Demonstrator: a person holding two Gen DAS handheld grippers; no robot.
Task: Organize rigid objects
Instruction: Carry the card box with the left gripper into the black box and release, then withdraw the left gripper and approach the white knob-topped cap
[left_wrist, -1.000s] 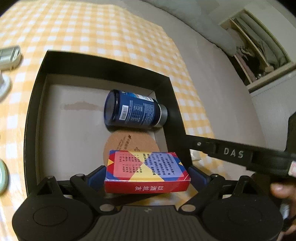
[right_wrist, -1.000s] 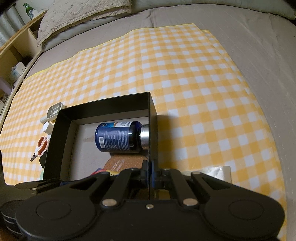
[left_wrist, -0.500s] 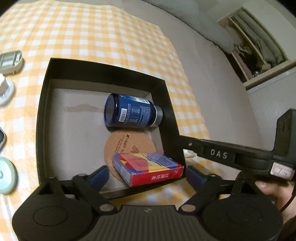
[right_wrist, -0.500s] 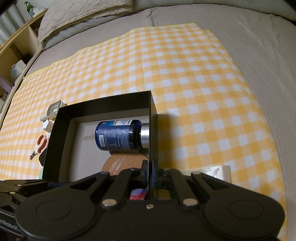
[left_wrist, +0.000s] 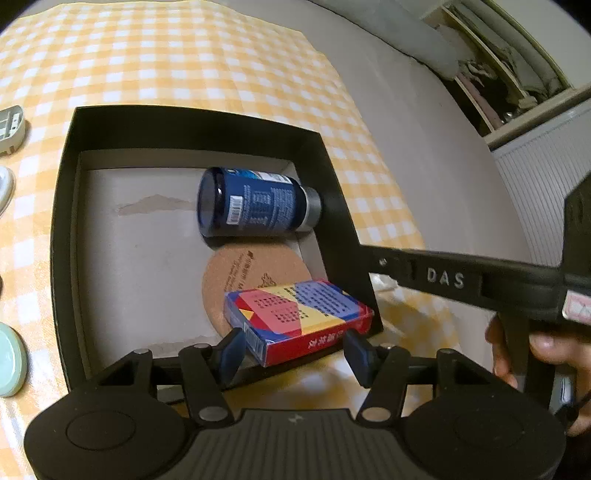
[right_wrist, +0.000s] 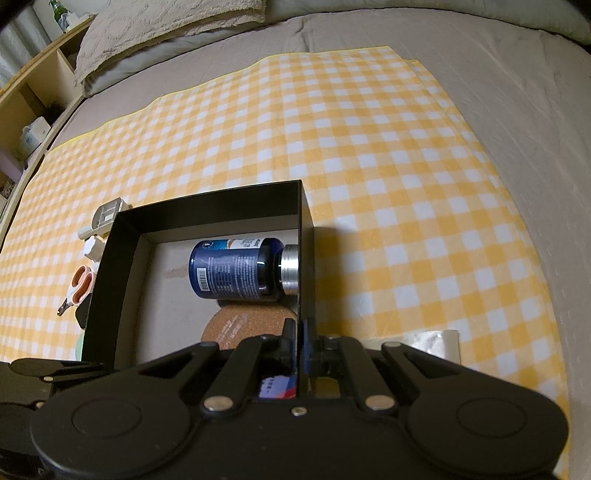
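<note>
Two blue fingers (left_wrist: 232, 350) of the left gripper (left_wrist: 293, 352), whose jaws have just been closing, are held spread beside the card box (left_wrist: 297, 317) without pressing it. That card box is tilted over the cork coaster (left_wrist: 240, 273) at five o'clock in the black box (left_wrist: 147, 118), whose three o'clock wall is pinched by the right gripper (right_wrist: 300, 345). Farther in, the blue bottle (left_wrist: 255, 201) is laid sideways at one o'clock.

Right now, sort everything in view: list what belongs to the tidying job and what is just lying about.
Part of the job:
- black box
- blue bottle, lying in the box
- cork coaster
- colourful card box, between the left tool's open fingers
- scissors, still outside

Just lying about:
- checked cloth
- pillow
- shelf
</note>
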